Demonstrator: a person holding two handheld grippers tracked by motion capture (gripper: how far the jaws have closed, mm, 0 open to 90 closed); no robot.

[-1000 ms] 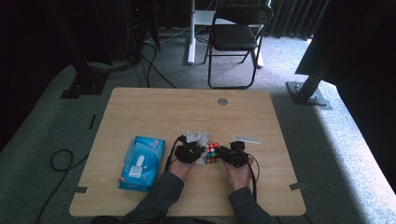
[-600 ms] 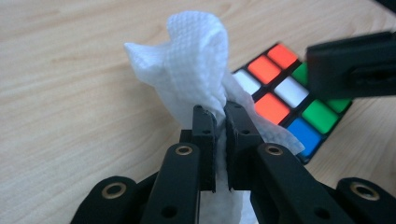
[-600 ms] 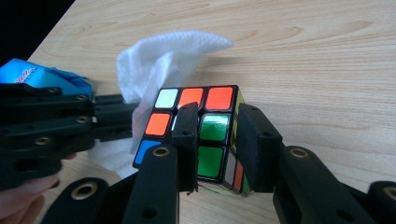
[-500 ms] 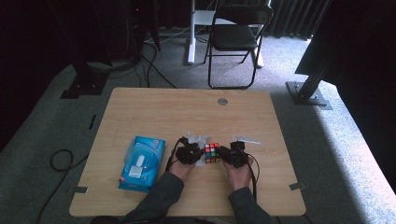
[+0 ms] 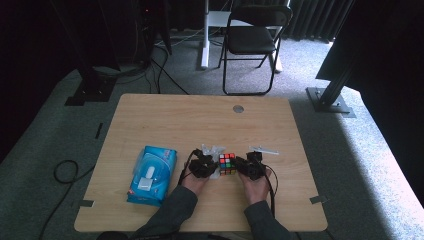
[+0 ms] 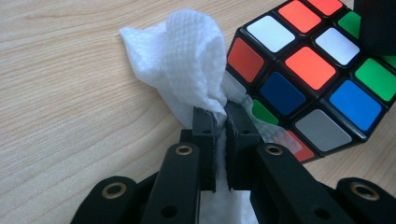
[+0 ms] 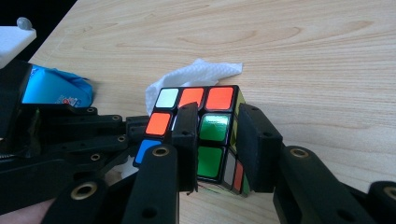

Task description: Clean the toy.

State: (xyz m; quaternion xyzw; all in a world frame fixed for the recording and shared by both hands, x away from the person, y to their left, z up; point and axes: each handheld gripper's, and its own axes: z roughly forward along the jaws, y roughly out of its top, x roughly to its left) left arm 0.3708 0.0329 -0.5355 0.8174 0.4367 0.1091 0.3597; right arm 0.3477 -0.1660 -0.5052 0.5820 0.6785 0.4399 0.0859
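Observation:
A scrambled colour cube (image 5: pixel 227 163) sits near the table's front middle, between both hands. My right gripper (image 7: pixel 219 114) is shut on the cube (image 7: pixel 214 127), one jaw on a face on each side. My left gripper (image 6: pixel 220 116) is shut on a crumpled white wipe (image 6: pixel 187 56), and the wipe is pressed against the cube (image 6: pixel 303 79) at its lower left side. From above, the left gripper (image 5: pixel 202 165) is just left of the cube and the right gripper (image 5: pixel 250 167) just right of it. Part of the wipe (image 7: pixel 196 74) pokes out behind the cube.
A blue pack of wipes (image 5: pixel 150 174) lies to the left of the hands. A small white strip (image 5: pixel 264 149) lies just beyond the right gripper. The wooden table (image 5: pixel 200 120) has a round grommet (image 5: pixel 238 108) at the back. A folding chair (image 5: pixel 252 37) stands behind it.

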